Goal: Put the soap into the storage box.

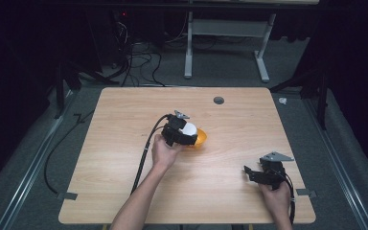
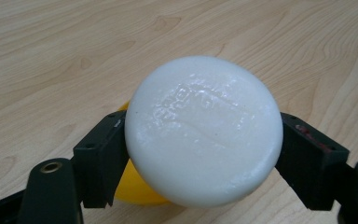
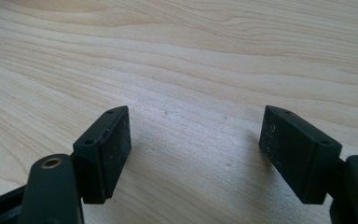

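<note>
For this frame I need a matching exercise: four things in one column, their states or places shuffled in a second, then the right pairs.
Things:
1. left claw
2. right claw
3. white soap bar
4. orange bowl

States or places:
A. open, nothing between its jaws, near the table's right front corner
B. clamped at both sides between two black jaws
C. shut on a round white thing, near the middle of the table
D. directly behind and under the held thing, mostly hidden by it

Pairs: 1-C, 2-A, 3-B, 4-D
</note>
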{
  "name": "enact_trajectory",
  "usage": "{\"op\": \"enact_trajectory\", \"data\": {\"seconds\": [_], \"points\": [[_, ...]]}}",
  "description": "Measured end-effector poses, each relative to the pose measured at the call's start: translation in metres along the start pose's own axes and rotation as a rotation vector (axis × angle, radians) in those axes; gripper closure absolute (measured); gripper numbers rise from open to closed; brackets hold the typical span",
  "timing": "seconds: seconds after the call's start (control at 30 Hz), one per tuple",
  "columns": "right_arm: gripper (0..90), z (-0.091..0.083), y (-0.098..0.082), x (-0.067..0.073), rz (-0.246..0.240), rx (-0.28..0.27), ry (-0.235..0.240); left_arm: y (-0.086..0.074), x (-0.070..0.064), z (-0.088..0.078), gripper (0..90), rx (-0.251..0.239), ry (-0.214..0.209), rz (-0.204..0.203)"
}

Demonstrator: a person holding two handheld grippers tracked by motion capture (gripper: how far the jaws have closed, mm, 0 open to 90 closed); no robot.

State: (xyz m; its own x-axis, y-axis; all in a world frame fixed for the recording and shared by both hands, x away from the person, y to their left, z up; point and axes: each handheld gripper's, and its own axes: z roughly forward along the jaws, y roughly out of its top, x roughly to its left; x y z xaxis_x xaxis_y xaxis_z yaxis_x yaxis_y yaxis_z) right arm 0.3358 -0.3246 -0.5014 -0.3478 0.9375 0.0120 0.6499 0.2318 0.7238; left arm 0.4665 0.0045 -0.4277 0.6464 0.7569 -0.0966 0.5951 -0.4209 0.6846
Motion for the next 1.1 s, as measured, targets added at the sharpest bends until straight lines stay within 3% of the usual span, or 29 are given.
{"op": "enact_trajectory", "data": {"seconds": [0.57,0.87,1.1], "points": [[25.7,0.0,0.0,0.0,0.007,0.003,0.001,-0.001,0.004,0.019,24.0,0.031,0.039,-0.051],[25.8,0.0,0.0,0.0,0.008,0.003,0.001,-0.002,0.001,0.023,23.9,0.059,0.073,-0.037],[25.8,0.0,0.0,0.0,0.008,0.003,0.001,0.0,0.001,0.019,24.6,0.024,0.057,-0.052]]}}
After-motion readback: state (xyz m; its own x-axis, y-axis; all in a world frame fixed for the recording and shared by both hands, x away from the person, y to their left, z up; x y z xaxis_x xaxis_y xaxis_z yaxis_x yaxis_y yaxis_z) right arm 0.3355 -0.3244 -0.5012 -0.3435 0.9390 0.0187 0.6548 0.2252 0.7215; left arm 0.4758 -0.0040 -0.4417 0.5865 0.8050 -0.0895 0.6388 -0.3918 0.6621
